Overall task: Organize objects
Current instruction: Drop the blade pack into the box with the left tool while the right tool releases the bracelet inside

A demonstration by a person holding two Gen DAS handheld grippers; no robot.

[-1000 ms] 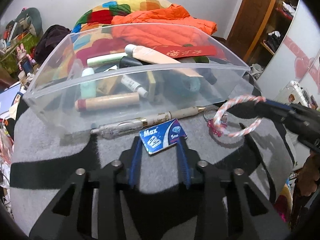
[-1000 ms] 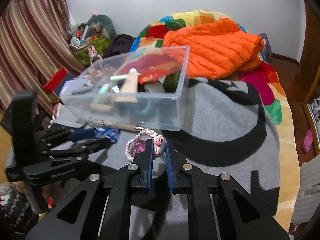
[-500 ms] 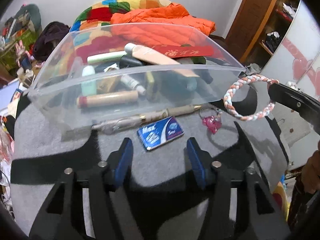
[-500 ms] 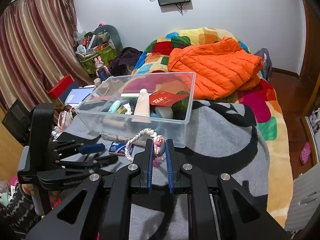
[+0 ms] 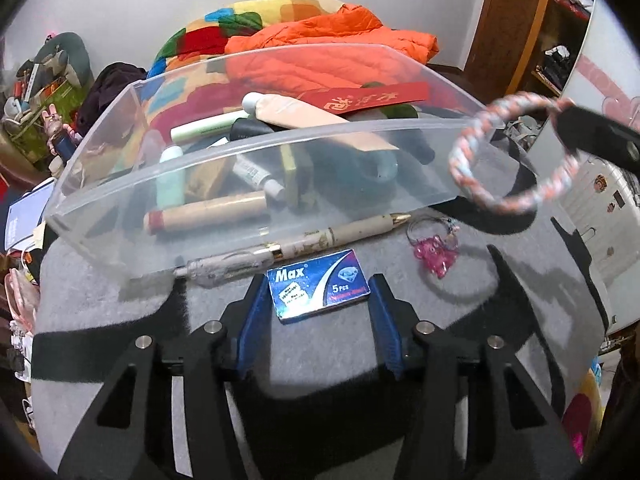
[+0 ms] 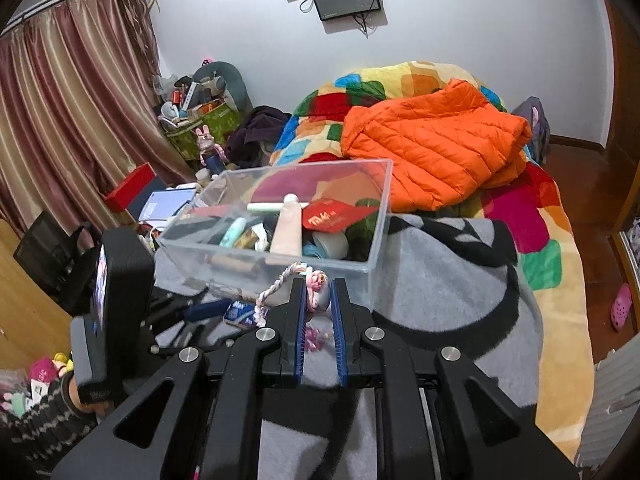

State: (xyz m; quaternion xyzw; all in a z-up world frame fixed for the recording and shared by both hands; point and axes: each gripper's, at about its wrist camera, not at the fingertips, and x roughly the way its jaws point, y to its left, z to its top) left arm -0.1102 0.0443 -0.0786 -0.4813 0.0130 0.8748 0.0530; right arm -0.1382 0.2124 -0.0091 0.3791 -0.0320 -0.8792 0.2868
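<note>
The braided bracelet (image 5: 516, 152), a soft, light cord loop with a small pink charm (image 6: 318, 289), hung in the air just near of the clear plastic bin (image 5: 256, 184), level with its right corner; being limp, it would sag and swing from wherever it was pinched, so the charm (the only firm part) was judged the soundest place to take hold. The right gripper (image 6: 319, 300) was clenched on that charm, the loop drooping to its left. On the grey blanket (image 5: 500, 320) below, the blue razor-blade box (image 5: 318, 284), small, flat and stiff, lay between the parted fingers of the left gripper (image 5: 318, 312), which touched it on neither side; its jaws had just been narrowing. A pen (image 5: 300, 246) lay against the bin's near wall, and a pink keyring (image 5: 436, 254) to the right of the box. An orange jacket (image 6: 436, 148) lay beyond the bin.
</note>
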